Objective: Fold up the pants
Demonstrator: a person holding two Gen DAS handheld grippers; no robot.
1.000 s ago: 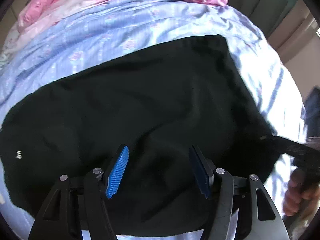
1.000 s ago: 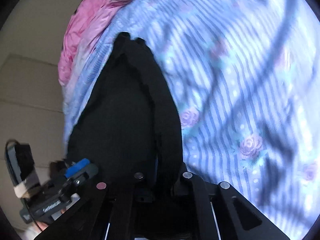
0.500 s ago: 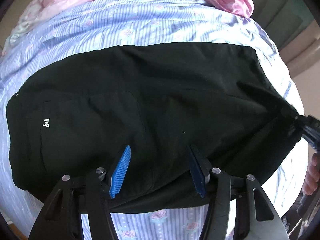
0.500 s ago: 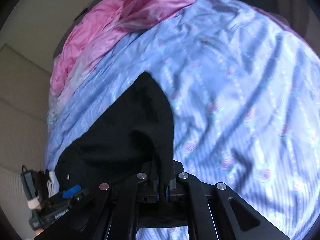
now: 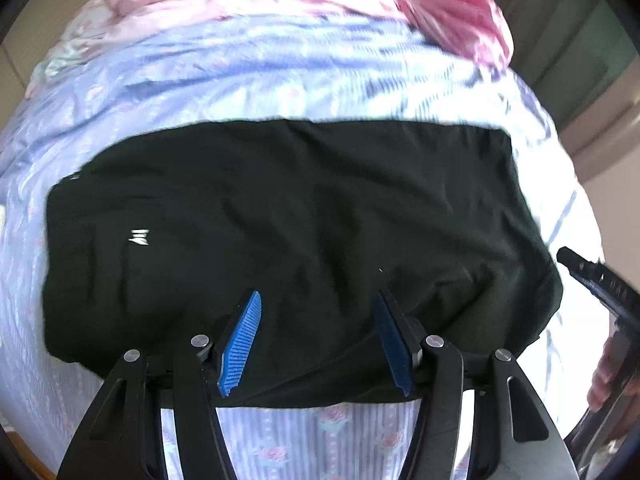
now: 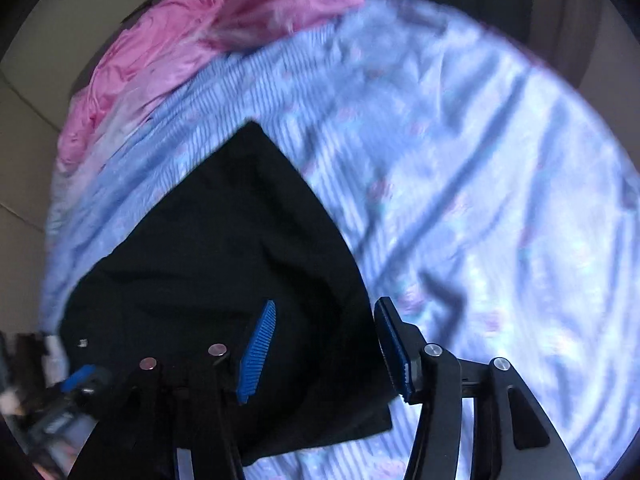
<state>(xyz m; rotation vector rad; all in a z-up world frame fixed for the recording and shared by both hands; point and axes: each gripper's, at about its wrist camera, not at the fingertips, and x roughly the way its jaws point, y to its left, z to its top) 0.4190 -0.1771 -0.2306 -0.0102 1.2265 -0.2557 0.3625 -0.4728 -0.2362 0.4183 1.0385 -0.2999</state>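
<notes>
Black pants (image 5: 296, 220) lie folded flat on the bed, with a small white logo (image 5: 136, 236) at the left. My left gripper (image 5: 318, 300) is open and empty above the pants' near edge. My right gripper (image 6: 326, 312) is open and empty over the pants' right end (image 6: 224, 264). The right gripper also shows at the right edge of the left wrist view (image 5: 600, 280), beside the pants and apart from them. The left gripper shows blurred at the lower left of the right wrist view (image 6: 76, 380).
The bed is covered by a blue striped sheet with a flower print (image 5: 248, 80), also in the right wrist view (image 6: 480, 200). A crumpled pink blanket (image 5: 452, 8) lies at the far end, also in the right wrist view (image 6: 160, 64). Walls stand beyond the bed.
My right gripper has opened and let go of the pants' end, which now lies flat on the bed. Both grippers have pulled back and up a little.
</notes>
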